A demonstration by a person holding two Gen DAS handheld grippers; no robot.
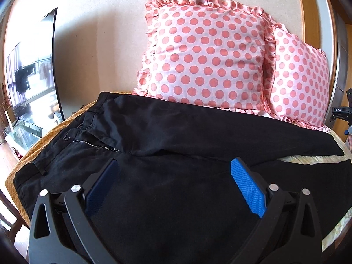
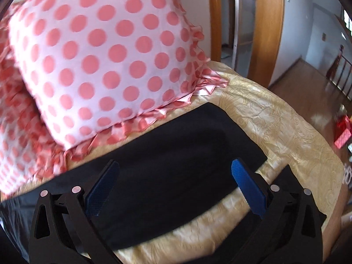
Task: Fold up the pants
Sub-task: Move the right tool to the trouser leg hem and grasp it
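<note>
Black pants (image 1: 158, 132) lie spread flat across the bed, waistband and zipper (image 1: 94, 145) to the left, two legs running right. My left gripper (image 1: 173, 165) is open and empty, hovering over the near leg just below the crotch. In the right wrist view the far leg's end (image 2: 180, 145) lies on the gold bedspread, with its hem at the right. My right gripper (image 2: 176, 167) is open and empty above that leg end. A bit of the right gripper (image 1: 343, 112) shows at the right edge of the left wrist view.
Two pink polka-dot pillows (image 1: 209, 50) (image 2: 99, 55) lean against the wall right behind the pants. The gold bedspread (image 2: 275, 127) ends at the bed's right edge, with wooden floor beyond. A TV (image 1: 33, 66) stands at the left. A wooden door frame (image 2: 264, 33) stands behind the bed.
</note>
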